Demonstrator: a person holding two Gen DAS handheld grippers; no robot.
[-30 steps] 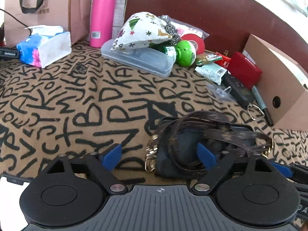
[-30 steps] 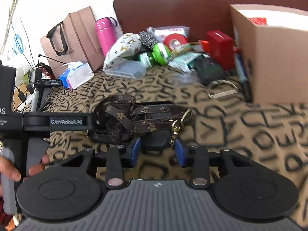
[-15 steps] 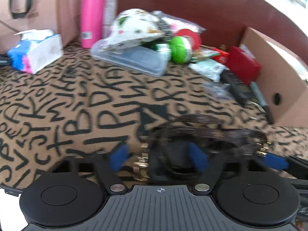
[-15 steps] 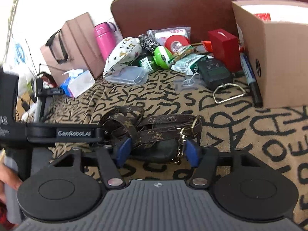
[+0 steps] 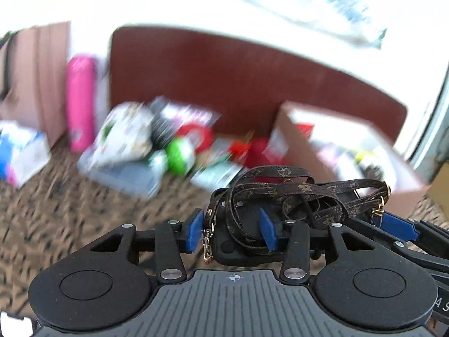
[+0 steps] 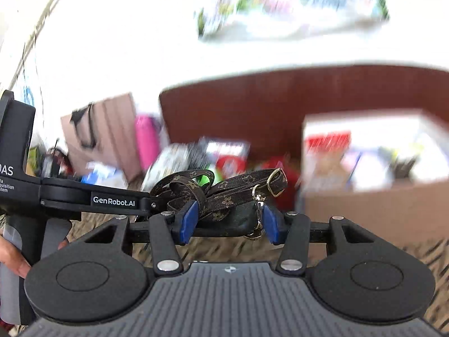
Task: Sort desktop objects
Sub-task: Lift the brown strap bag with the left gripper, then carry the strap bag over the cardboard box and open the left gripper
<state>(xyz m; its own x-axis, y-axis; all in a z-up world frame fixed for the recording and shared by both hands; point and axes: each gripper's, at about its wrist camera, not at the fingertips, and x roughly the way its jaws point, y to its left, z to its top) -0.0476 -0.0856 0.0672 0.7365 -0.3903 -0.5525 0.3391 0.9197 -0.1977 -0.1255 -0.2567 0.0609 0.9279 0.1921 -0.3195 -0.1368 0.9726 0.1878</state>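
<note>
A small black pouch (image 5: pixel 241 241) with a tangled brown monogram strap (image 5: pixel 297 188) is held in the air between both grippers. My left gripper (image 5: pixel 231 231) is shut on one end of the pouch. My right gripper (image 6: pixel 228 221) is shut on the other end of the pouch (image 6: pixel 227 219), with the strap (image 6: pixel 219 188) piled on top. The right gripper's blue fingertip (image 5: pixel 398 226) shows at the right of the left wrist view. The left gripper's arm (image 6: pixel 92 199) shows at the left of the right wrist view.
An open cardboard box (image 6: pixel 373 191) with things inside stands to the right, also in the left wrist view (image 5: pixel 336 146). Behind lie a pink bottle (image 5: pixel 80 104), a clear plastic case (image 5: pixel 123 174), a green ball (image 5: pixel 176 154), a tissue pack (image 5: pixel 19 151) and a paper bag (image 6: pixel 101 132). Background is blurred.
Both grippers have closed on the pouch and lifted it off the patterned cloth. Both views have tilted upward and now face the open box.
</note>
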